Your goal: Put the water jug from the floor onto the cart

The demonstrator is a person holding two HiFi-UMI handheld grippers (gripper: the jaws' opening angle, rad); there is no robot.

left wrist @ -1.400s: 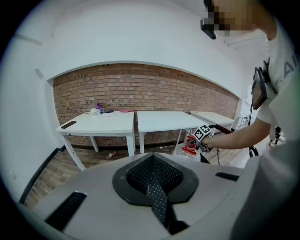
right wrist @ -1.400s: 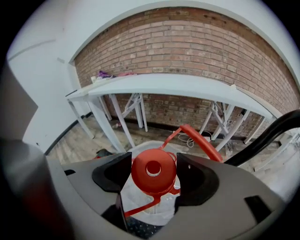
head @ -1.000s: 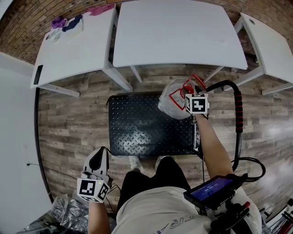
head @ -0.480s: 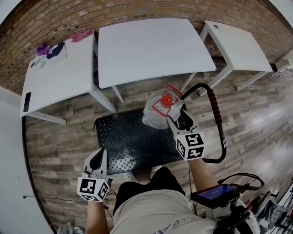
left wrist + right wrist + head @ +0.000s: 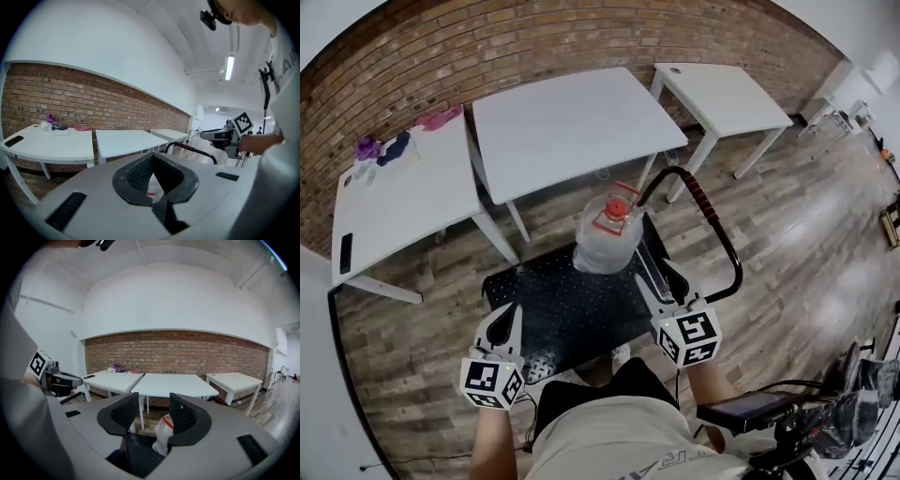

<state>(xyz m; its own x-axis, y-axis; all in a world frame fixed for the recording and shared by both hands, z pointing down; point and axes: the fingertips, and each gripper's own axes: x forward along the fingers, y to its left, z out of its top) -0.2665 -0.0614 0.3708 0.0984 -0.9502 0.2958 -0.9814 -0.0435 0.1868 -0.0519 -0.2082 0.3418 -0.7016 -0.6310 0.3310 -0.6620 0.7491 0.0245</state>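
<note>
The right hand-held gripper (image 5: 661, 281) is spread. Its jaws have just been closing a little, and nothing stands between them. The left hand-held gripper (image 5: 500, 321) has its jaws pressed together at the tips and holds nothing. Both are by the near edge of the black ribbed metal cart (image 5: 553, 300). The clear plastic water jug with a red cap (image 5: 605, 239) stands upright on the far end of the cart deck, just beside the curved black push handle (image 5: 698, 202). Behind it stand white benches (image 5: 567, 122).
</note>
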